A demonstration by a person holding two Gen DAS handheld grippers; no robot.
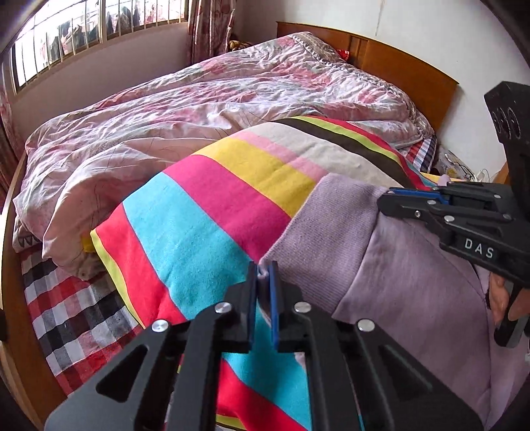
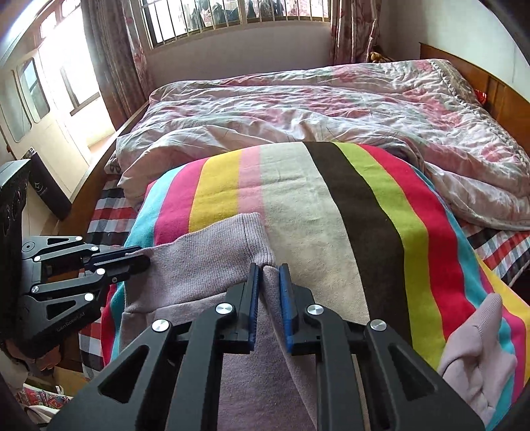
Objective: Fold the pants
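Bedroom light comes from a barred window [image 2: 232, 16] behind a wide bed [image 1: 397, 63], and we take the striped blanket [image 1: 205, 212] as our landmark. Nearest to us, on the front part of this blanket, lie the lilac pants [image 1: 407, 275]. One ribbed cuff of them lies flat on the blanket, and we hold it at both corners. Our left gripper [image 1: 264, 275] points steeply down at the cuff's left corner; its blue pads are closed together on a small fold of the knit. Our right gripper [image 2: 269, 270] points down in the same way at the cuff's right corner, where the ribbing meets the leg; a ridge of cloth stands between its pads, and they pinch it. In the left view we see some fingers [image 1: 500, 298] of the person around the right tool's handle. Behind the blanket, a crumpled pink floral quilt [image 2: 331, 109] covers the rest of the bed.
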